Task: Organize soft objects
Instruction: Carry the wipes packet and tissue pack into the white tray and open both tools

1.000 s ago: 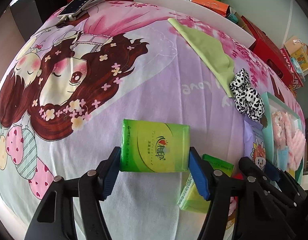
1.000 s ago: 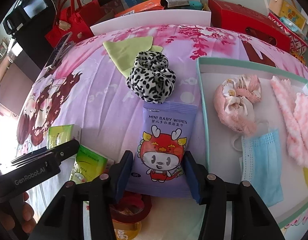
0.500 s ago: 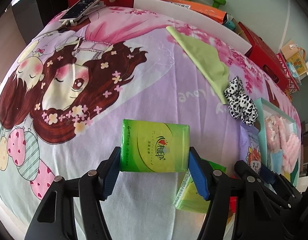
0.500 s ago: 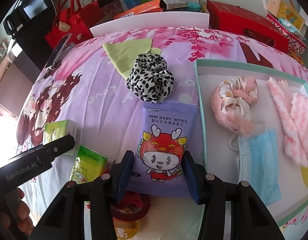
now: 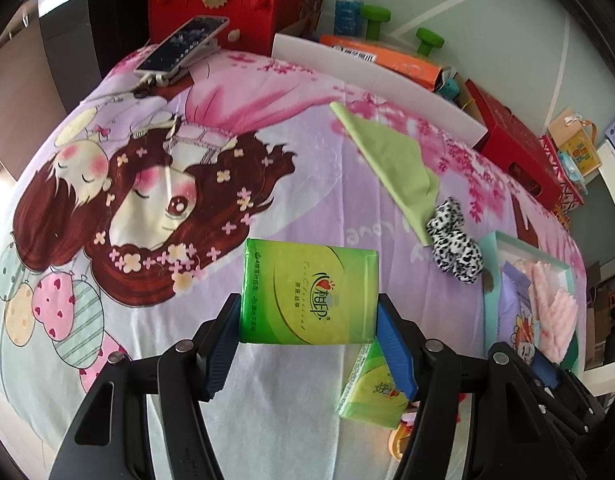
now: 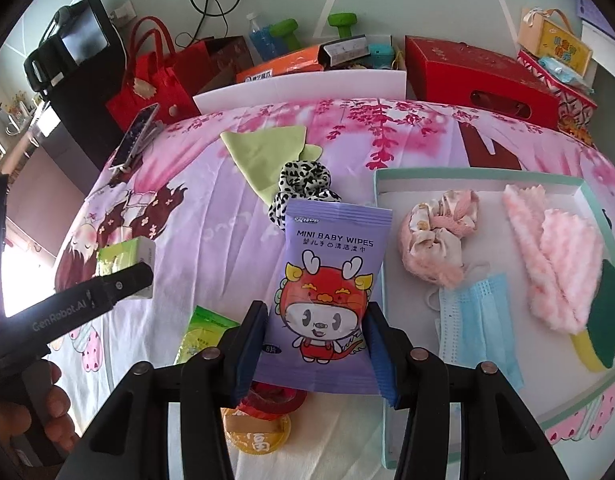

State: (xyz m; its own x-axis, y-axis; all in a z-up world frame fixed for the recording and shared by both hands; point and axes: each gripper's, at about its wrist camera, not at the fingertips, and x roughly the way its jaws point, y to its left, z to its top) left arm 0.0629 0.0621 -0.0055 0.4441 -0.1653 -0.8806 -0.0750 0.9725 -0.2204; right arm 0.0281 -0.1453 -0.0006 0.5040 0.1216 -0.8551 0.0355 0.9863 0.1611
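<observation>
Left wrist view: my left tongs (image 5: 309,320) clamp the green tissue pack (image 5: 309,292) above the cartoon-print bedsheet (image 5: 187,184); a phone (image 5: 183,44) sits at 11 o'clock.

Right wrist view: my right tongs (image 6: 313,344) grip the baby wipes pack (image 6: 327,292). Only here is the whole teal tray (image 6: 391,400) visible, at 3 o'clock, holding a blue mask (image 6: 473,320).
</observation>
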